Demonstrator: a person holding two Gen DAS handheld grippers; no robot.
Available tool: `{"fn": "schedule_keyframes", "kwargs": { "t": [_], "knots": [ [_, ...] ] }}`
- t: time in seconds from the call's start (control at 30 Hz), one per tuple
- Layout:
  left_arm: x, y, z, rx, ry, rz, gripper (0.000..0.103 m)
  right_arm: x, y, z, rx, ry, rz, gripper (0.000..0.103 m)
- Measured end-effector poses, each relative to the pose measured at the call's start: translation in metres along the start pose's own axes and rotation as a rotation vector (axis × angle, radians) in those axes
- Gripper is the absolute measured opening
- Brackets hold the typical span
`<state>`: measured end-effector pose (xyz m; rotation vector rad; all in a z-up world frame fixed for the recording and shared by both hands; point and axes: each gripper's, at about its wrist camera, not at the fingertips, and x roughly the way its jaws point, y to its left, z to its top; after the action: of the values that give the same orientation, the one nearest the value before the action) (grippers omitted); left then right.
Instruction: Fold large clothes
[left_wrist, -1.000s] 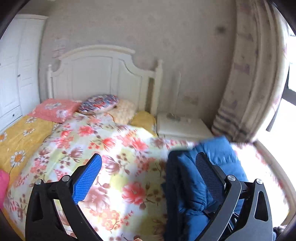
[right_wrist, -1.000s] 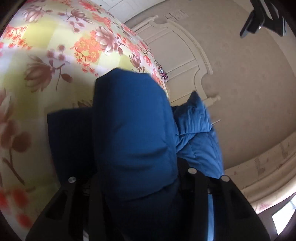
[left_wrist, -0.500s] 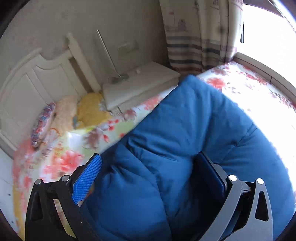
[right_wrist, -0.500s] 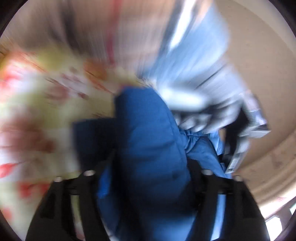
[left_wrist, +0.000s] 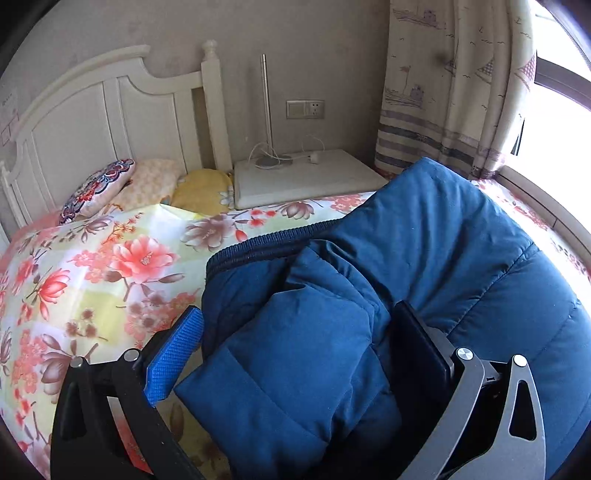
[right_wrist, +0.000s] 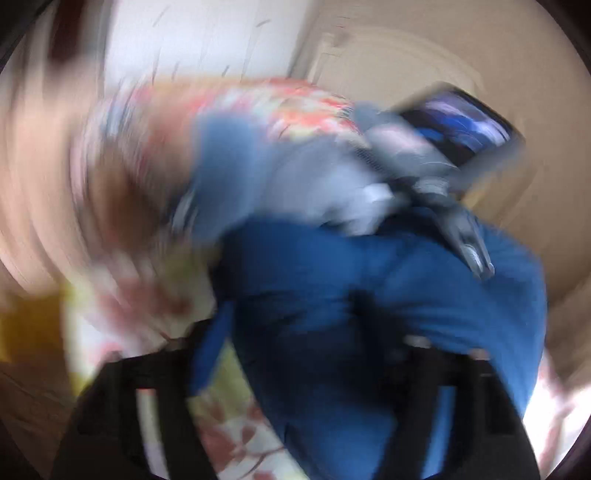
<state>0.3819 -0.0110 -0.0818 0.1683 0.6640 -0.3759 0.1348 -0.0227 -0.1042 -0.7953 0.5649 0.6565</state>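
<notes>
Tilting downward, left hand-held gripper (left_wrist: 295, 354) gaping over blue jacket (left_wrist: 461, 266); right hand-held gripper (right_wrist: 321, 373) just widening around jacket.

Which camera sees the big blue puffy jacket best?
The left wrist view: the blue puffy jacket is sharp there, with its quilting and dark edge visible on the floral bedspread. The right wrist view shows it only as a blue blur.

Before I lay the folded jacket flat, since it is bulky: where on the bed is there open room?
Free: the floral bedspread left of the blue jacket, up to the pillows at the headboard. Crowded: the window side, filled by the jacket. The nightstand carries a lamp base and cable.
</notes>
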Motion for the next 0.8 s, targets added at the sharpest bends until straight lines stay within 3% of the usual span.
{"fn": "schedule_keyframes", "kwargs": {
  "t": [0.03,0.07,0.13,0.2,0.23,0.3,0.4,0.5,0.6,0.67,0.8],
  "knots": [
    [-0.001,0.001,-0.001,-0.004,0.006,-0.008,0.099,0.007,0.019,-0.004,-0.095,0.023,-0.092,0.082],
    [-0.002,0.003,0.000,-0.001,0.013,-0.008,0.099,0.005,0.019,-0.006,-0.094,0.019,-0.091,0.082],
    [-0.008,-0.002,0.003,0.039,0.022,0.042,0.099,-0.015,-0.009,-0.004,0.032,-0.030,0.068,0.078],
    [-0.016,-0.006,0.006,0.064,0.043,0.122,0.099,-0.049,-0.058,-0.009,0.193,-0.115,0.231,0.057],
    [-0.022,-0.007,0.007,0.066,0.064,0.163,0.099,-0.064,-0.078,-0.015,0.245,-0.158,0.256,0.057],
    [-0.039,-0.008,0.007,0.058,0.088,0.227,0.099,-0.087,-0.126,-0.026,0.308,-0.222,0.186,0.056],
    [-0.071,-0.010,0.003,0.033,0.096,0.286,0.099,-0.087,-0.201,-0.043,0.424,-0.215,0.044,0.053],
    [-0.099,-0.023,-0.004,0.067,0.075,0.361,0.099,-0.035,-0.283,-0.057,0.586,-0.134,-0.027,0.050],
    [-0.105,-0.037,-0.016,0.125,0.099,0.379,0.099,0.042,-0.334,-0.071,0.738,-0.017,0.040,0.048],
    [-0.093,-0.042,-0.033,0.145,0.139,0.415,0.099,0.103,-0.338,-0.074,0.784,0.089,0.120,0.050],
    [-0.089,-0.026,-0.056,-0.010,0.111,0.406,0.099,0.129,-0.314,-0.042,0.607,0.217,0.038,0.052]
  ]
}}
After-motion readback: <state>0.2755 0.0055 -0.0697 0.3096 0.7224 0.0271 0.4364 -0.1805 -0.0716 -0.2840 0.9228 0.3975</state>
